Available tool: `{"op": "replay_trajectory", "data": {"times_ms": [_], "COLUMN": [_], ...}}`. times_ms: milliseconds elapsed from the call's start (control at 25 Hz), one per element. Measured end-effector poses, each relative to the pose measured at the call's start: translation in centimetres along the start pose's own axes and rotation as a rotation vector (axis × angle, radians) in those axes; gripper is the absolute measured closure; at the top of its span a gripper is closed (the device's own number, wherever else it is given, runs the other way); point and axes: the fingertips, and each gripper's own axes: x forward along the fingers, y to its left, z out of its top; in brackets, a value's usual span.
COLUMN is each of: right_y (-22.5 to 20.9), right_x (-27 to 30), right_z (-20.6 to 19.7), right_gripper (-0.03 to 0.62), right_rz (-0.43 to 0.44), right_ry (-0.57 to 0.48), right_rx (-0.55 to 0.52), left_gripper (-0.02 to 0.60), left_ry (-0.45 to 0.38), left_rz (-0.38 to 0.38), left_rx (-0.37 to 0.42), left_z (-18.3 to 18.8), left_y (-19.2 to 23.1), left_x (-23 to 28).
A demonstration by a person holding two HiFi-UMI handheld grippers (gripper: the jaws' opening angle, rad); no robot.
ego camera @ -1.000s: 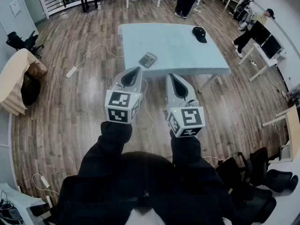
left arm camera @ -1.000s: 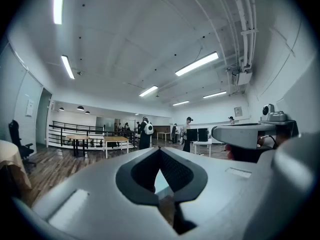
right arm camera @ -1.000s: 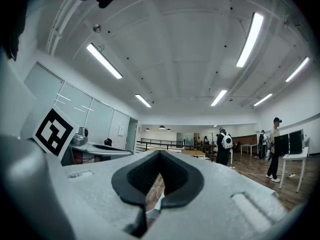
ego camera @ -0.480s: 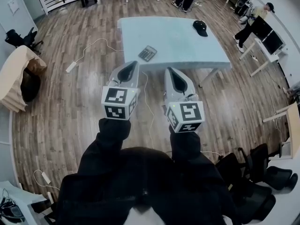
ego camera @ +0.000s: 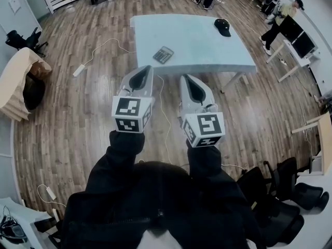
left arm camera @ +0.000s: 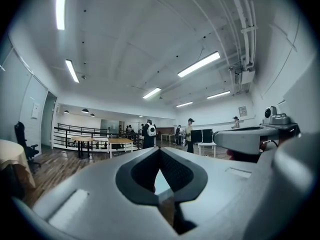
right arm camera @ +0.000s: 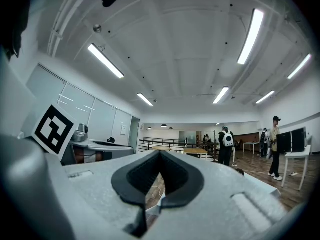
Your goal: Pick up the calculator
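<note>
Lying flat on the pale blue-green table [ego camera: 192, 35], close to its near left corner: a small dark grey calculator [ego camera: 163, 54], rectangular, slim, turned askew to the table edge, with a lighter strip at one end and rows of tiny keys too small to read. Touched by nothing, and well apart from both tools.

Held level and short of the table, out over the floor: left gripper [ego camera: 149, 68], tips pressed together, nothing between them. Seen in its own view as left gripper [left arm camera: 160, 149] with the two dark ribbed pads meeting at the front and leaving only a teardrop-shaped window behind the closed tips. Just beside it, right gripper [ego camera: 185, 77], likewise closed and empty-handed; same meeting of pads and same small window in its own view, right gripper [right arm camera: 159, 154].

Smooth, matte, light grey shells on both tools, tapering to rounded points, each backed by a white marker cube [ego camera: 129, 114] printed with black squares. Dark sleeves behind them.

Resting near the table's far right corner, a black cap [ego camera: 222, 26]. Underfoot, a brown wood-plank floor [ego camera: 78, 118], crossed by a thin white cable [ego camera: 98, 51].
</note>
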Motion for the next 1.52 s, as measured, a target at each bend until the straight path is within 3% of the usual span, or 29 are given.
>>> {"op": "replay_trajectory", "data": {"times_ms": [800,1240,1520], "right_y": [-1.0,-1.4,-3.3], "right_x": [-2.5,-1.4,3.5], "right_z": [-4.6,-6.8,-8.4], "right_gripper": [0.595,0.594,0.594], "right_rz": [0.061,0.084,0.064], "right_ry": [0.075,0.103,0.122], "right_rx": [-0.002,0.018,0.019], "left_gripper": [0.583,0.583,0.583], "left_ry": [0.029,0.040,0.027], "left_rz": [0.015,0.050,0.037], "left_rx": [0.017,0.012,0.004], "left_z": [-3.9,-5.0,-5.4], "left_y": [-4.1,-2.0,1.1], "left_x": [0.2,1.9,6.3]}}
